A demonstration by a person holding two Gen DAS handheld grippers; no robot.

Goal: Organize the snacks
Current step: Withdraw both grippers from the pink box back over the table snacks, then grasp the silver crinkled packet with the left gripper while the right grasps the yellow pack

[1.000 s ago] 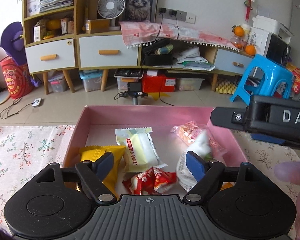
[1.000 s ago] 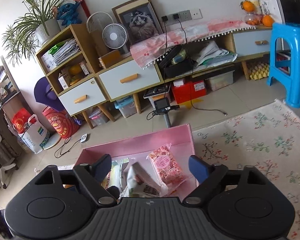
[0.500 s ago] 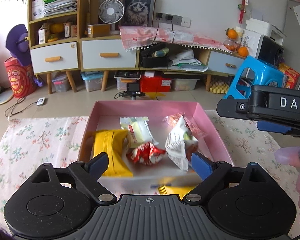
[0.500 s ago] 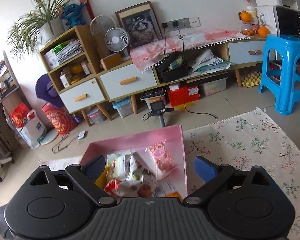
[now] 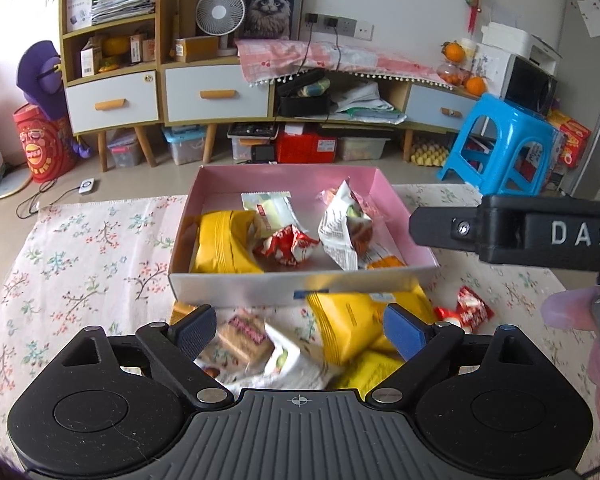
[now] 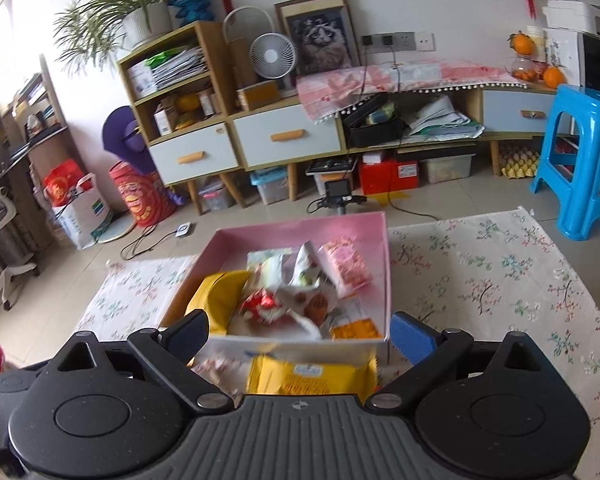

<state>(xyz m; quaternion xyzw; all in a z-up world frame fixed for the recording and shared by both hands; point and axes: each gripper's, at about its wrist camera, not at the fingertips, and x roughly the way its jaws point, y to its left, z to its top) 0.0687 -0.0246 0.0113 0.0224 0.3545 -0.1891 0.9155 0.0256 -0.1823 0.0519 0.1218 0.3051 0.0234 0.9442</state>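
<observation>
A pink box (image 5: 296, 286) sits on the floral cloth and holds several snack packs: a yellow pack (image 5: 224, 246), a red pack (image 5: 290, 242) and a white pack (image 5: 342, 228). The box also shows in the right wrist view (image 6: 382, 280). More snacks lie on the cloth in front of the box: a yellow pack (image 5: 350, 324), a white pack (image 5: 296, 362) and a small red pack (image 5: 472, 308). My left gripper (image 5: 298, 330) is open and empty above this loose pile. My right gripper (image 6: 300, 334) is open and empty at the box's near edge, over a yellow pack (image 6: 312, 376).
The floral cloth (image 5: 80, 264) spreads to both sides of the box. A blue stool (image 6: 580, 168) stands at the right. A low cabinet with drawers (image 5: 216, 92) and storage bins lines the far wall. The right gripper's body (image 5: 540, 236) juts in at the right of the left wrist view.
Both grippers have pulled back and up from the box. The white pack that was at my right gripper now lies in the box. The loose pile in front of the box has come into view.
</observation>
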